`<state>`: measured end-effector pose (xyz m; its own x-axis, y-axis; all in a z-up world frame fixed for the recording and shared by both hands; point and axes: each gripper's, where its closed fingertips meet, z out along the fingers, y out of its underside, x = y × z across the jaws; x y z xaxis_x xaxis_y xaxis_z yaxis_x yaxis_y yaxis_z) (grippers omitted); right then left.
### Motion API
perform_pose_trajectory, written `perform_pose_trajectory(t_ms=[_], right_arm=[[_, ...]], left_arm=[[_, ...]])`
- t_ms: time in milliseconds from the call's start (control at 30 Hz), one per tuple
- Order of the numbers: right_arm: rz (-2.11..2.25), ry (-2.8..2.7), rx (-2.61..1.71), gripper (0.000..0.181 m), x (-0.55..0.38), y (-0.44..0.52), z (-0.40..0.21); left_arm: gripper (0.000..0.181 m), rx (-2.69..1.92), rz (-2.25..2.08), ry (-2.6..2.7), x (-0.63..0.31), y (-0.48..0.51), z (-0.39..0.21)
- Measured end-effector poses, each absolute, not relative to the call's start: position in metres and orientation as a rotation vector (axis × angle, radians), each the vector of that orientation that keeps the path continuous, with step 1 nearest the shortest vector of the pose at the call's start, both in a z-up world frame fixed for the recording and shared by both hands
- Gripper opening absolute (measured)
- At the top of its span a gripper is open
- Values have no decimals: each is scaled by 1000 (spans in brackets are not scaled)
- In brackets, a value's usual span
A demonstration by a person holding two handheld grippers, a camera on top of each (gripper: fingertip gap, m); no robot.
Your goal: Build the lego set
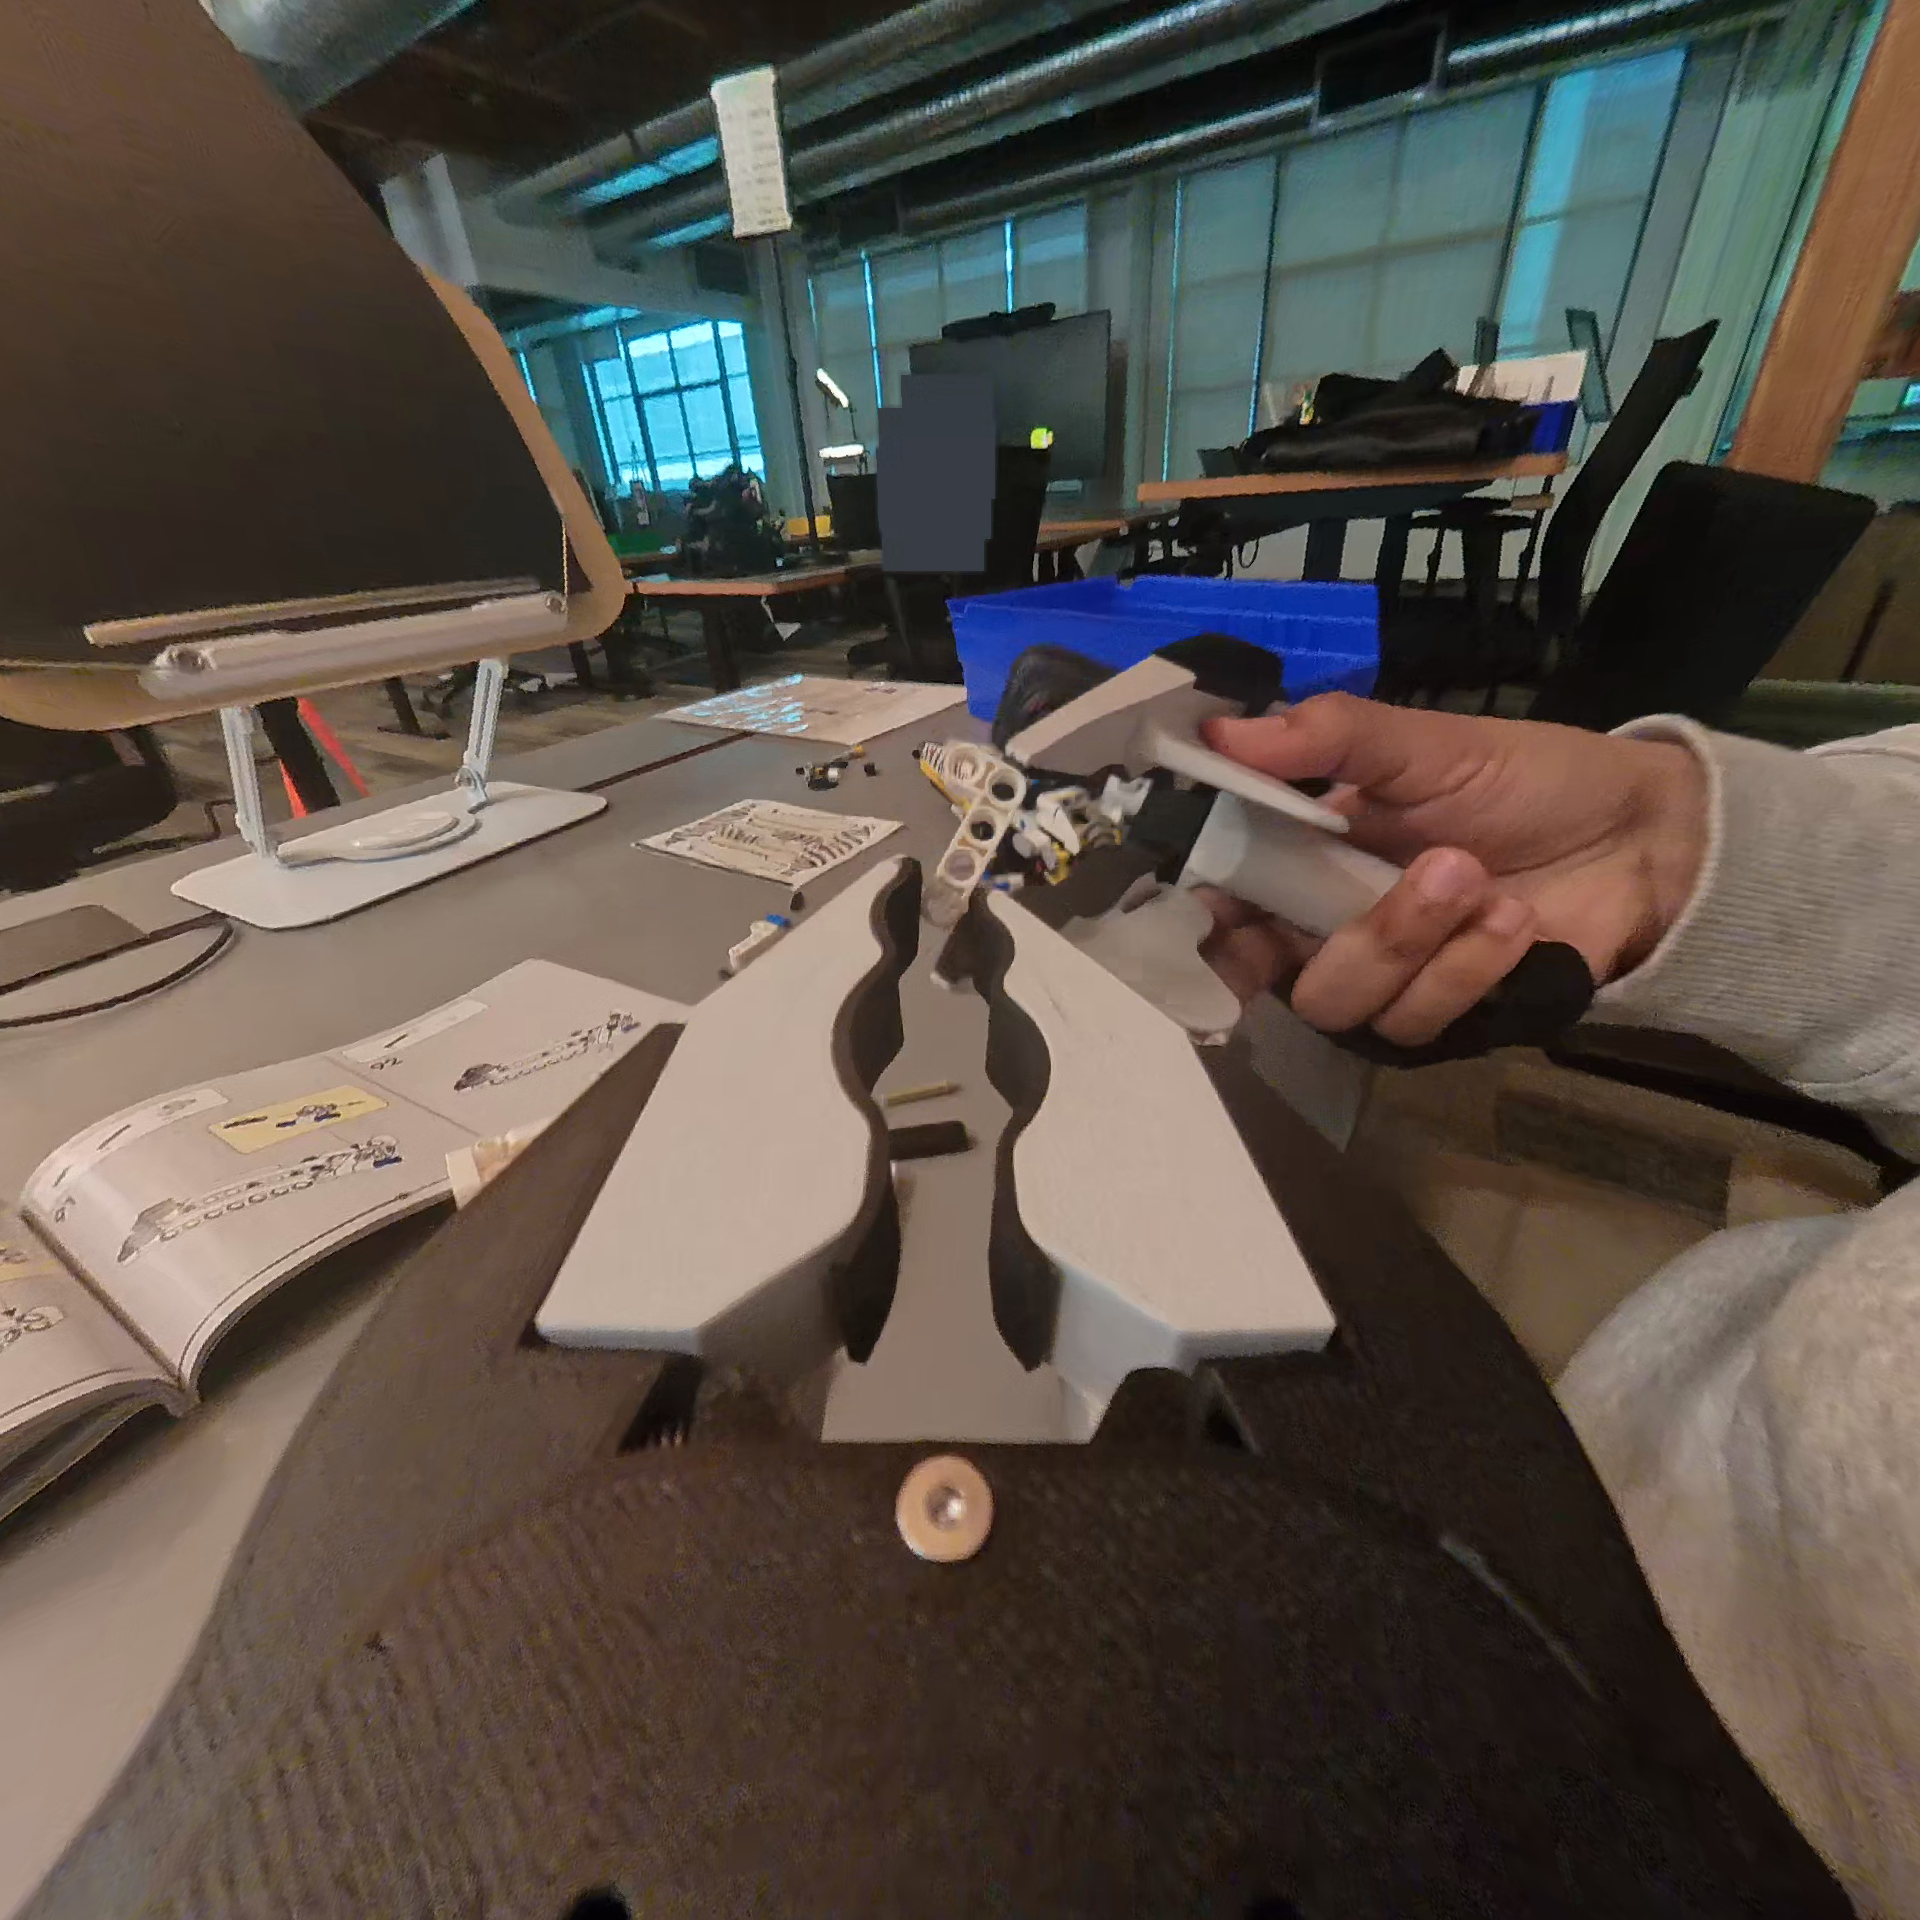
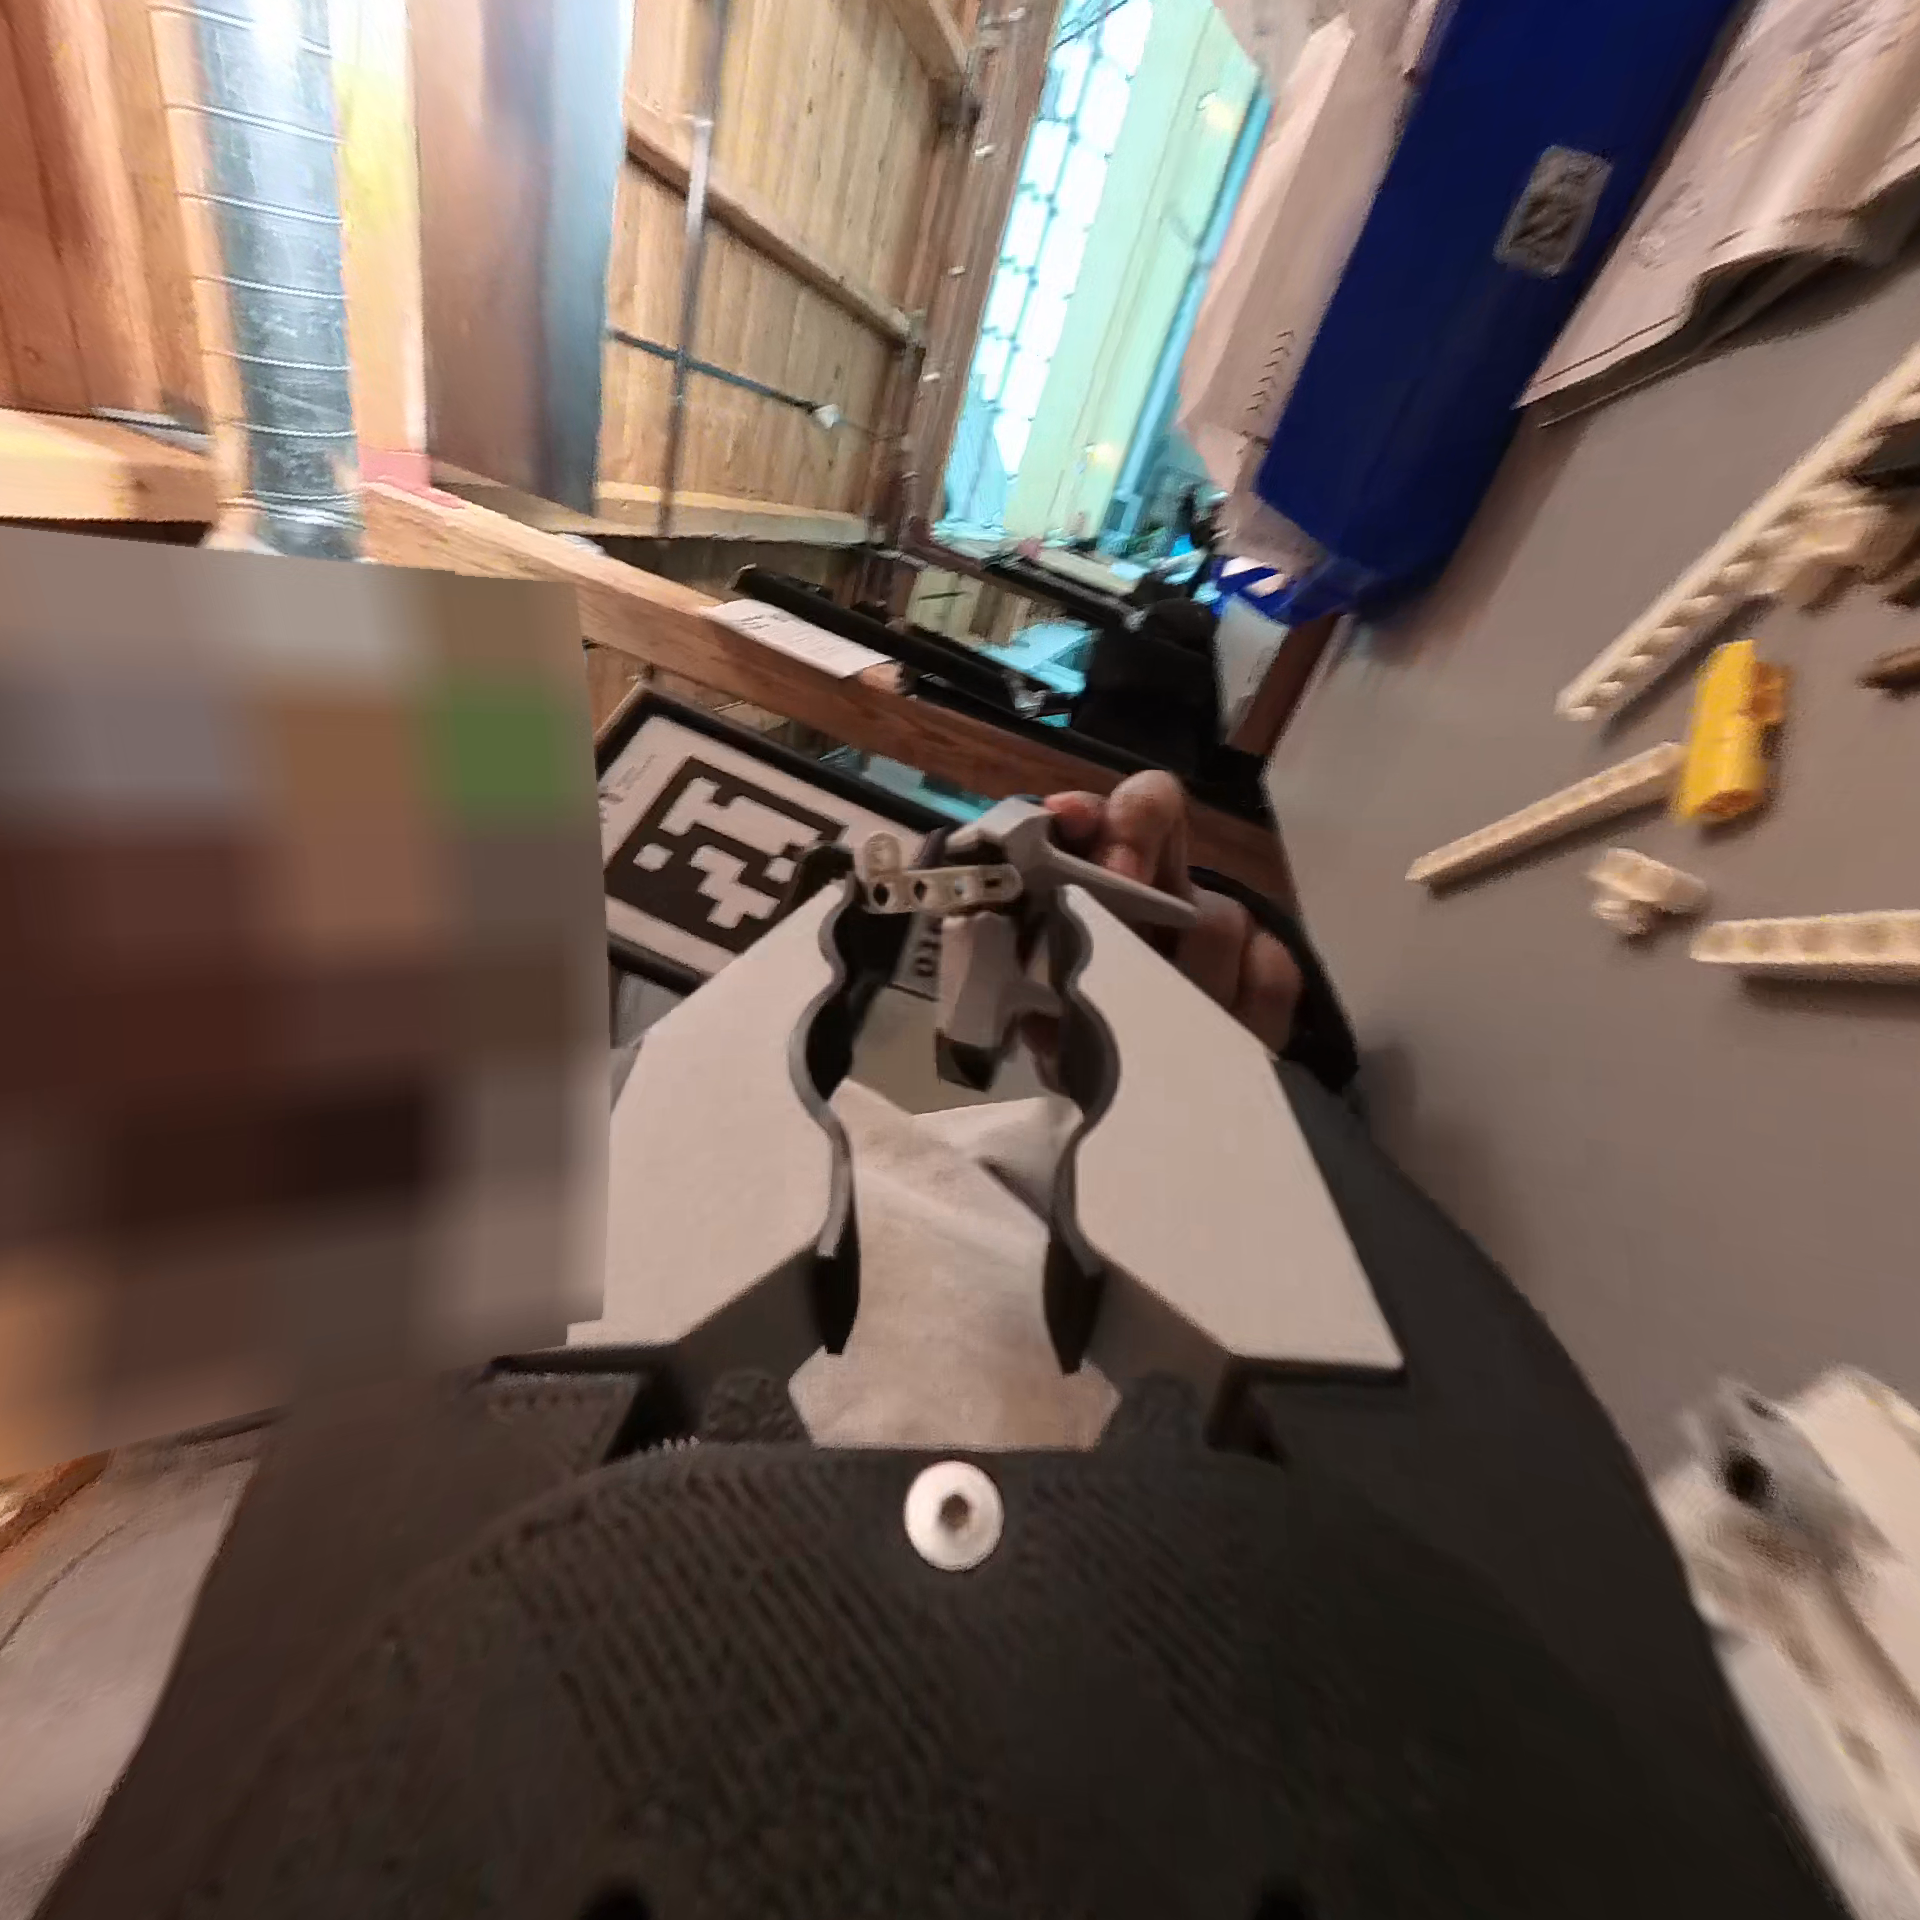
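Observation:
My left gripper point(image 1: 948, 914) is shut on the lower end of a white angled beam with holes point(image 1: 977, 821), which sticks up past the tips. My right gripper point(image 1: 1039, 831), held by a hand, points in from the right with its jaws apart above and below the beam's upper end. Behind it lies the part-built black, white and yellow model point(image 1: 1081, 821), mostly hidden. In the right wrist view the right gripper point(image 2: 951, 904) is open, its tips flanking the beam point(image 2: 935, 885), which the left gripper point(image 2: 971, 935) holds.
An open instruction booklet point(image 1: 260, 1174), a printed sheet point(image 1: 769, 836) and a stand point(image 1: 384, 831) are on the grey table at left. A blue bin point(image 1: 1164, 623) stands behind. Loose tan beams point(image 2: 1558, 821) and a yellow piece point(image 2: 1730, 732) lie on the table.

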<state>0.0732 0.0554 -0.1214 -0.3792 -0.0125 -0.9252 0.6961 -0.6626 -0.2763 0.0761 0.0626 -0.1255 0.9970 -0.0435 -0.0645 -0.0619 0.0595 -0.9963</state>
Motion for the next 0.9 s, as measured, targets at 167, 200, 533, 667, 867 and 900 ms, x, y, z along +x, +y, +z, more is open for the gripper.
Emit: perform_pose_trajectory(t_ms=[167,200,533,667,867,900], right_arm=[[-2064,1452,1862,40,79,82,-159],[-2060,1559,1926,39,82,89,-162],[-1929,1942,2190,33,94,128,-185],[-1888,1964,2256,32,93,137,-189],[-1929,1963,2294,32,95,147,-175],[-1929,1978,2293,32,95,147,-173]], left_arm=[[5,-1634,-45,55,69,69,-145],[5,-1682,-62,69,71,71,-151],[6,-2341,91,107,82,68,-246],[15,-2319,-72,21,84,75,-247],[38,-2276,-197,-34,84,72,-243],[37,-2274,-198,-38,83,72,-242]])
